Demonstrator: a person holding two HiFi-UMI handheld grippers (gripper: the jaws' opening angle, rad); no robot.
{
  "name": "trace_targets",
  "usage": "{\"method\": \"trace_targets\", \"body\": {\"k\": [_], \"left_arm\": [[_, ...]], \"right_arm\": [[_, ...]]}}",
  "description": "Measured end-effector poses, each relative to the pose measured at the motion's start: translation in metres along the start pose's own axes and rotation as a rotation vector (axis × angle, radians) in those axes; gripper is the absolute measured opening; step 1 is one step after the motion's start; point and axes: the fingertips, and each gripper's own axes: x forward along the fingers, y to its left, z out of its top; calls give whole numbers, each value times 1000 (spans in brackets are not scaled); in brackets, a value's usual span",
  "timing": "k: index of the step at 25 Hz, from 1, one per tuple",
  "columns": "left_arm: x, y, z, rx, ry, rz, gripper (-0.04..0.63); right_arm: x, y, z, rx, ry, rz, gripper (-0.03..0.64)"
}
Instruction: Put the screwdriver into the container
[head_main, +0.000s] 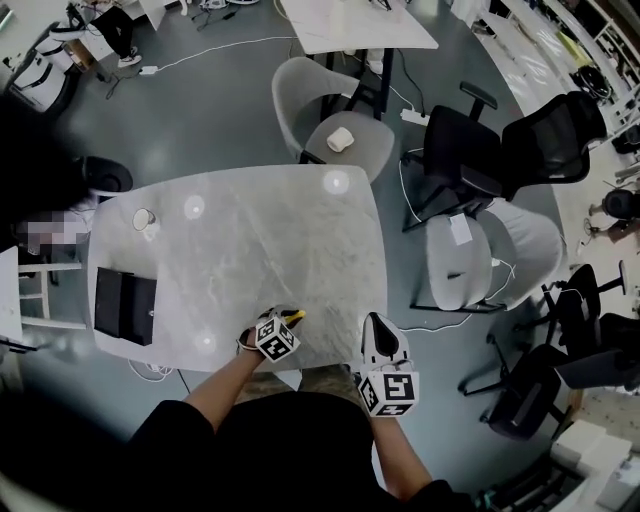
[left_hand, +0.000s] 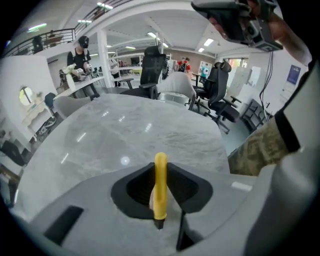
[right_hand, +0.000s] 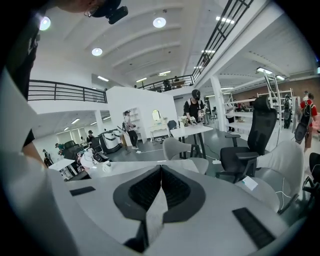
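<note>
Screwdriver (left_hand: 160, 187) is clamped in the left gripper (head_main: 283, 322) over the near edge of the table (head_main: 250, 240); the right gripper (right_hand: 161, 170) is closed on nothing.
The yellow handle is pinched along its length, dark end toward the camera. It is judged light, stiff and smooth, so it may pivot; mid-handle is the best hold. What is taken for the container, a black box (head_main: 125, 305), lies well apart at the left.

One screwdriver (left_hand: 160, 192), one black container (head_main: 125, 305), one table (head_main: 300, 240), two tongs (left_hand: 160, 167) (right_hand: 161, 170).
</note>
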Motion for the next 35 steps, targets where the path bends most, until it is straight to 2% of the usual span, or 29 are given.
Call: {"method": "trace_targets", "body": {"k": [6,13,21,31,35], "left_arm": [[-94,41,-29,-111,-184,126,81],[-213,86,-104,-323,-360,259,81],[-328,112,-164,-423,-562,385,81],[-460,128,-253,-583,-731,493,81],[-484,136,-296,-663,-735,560,81]], "right_arm": [[11,76,8,-24,-36,-1,11],[22,190,15,-92,-55,54,11],[38,320,-11,-145,-45,167,11],[52,473,-18,-197,-33,293,11],[51,512,-31,-247,5,364,11]]}}
